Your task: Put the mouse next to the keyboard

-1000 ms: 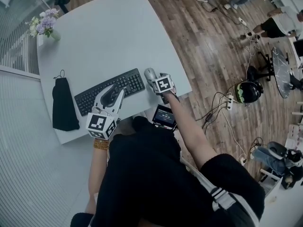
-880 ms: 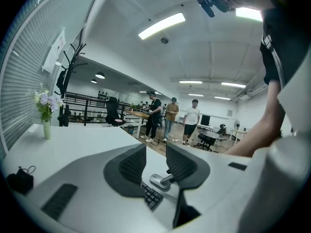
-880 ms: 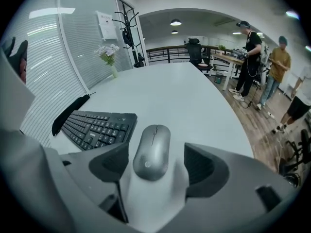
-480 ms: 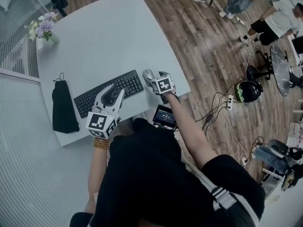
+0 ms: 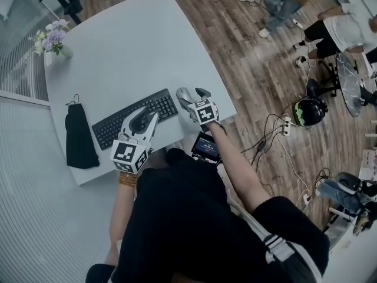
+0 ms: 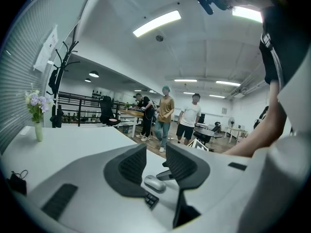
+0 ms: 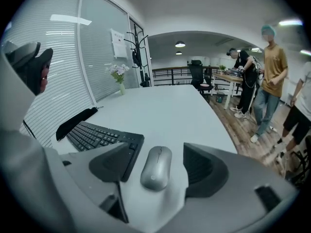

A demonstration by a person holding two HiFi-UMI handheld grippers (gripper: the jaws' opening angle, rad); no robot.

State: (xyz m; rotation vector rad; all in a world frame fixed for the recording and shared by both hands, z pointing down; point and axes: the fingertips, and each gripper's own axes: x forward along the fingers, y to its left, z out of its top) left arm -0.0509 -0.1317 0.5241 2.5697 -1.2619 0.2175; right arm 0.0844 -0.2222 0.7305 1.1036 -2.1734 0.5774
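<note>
Nearest me, a small lit screen (image 5: 205, 146) sits just off the near edge of the worktop (image 5: 135, 46), by the right forearm. The left hand-held gripper (image 5: 146, 117) hovers over the middle of the keyboard (image 5: 106, 131); jaws apart, nothing between them; through the gap in its own view I only see the keyboard's corner and the mouse further on. The right hand-held gripper (image 7: 158, 157) is low at the worktop's near right corner; jaws apart, straddling the mouse (image 7: 156, 166); bare worktop shows on both sides of the mouse, so no clamp. The mouse lies flat on the worktop just beside the keyboard's right end, long axis roughly along that short edge; a thin strip of worktop separates them, not touching. Further left, a black pouch (image 5: 79, 135) lies flat near the worktop's left edge, apart from the keyboard. At the far left corner, a small vase of flowers (image 5: 53, 40) stands upright. Past the worktop there is wooden floor (image 5: 253, 46); several people (image 7: 272, 67) stand there, well apart from the worktop.
</note>
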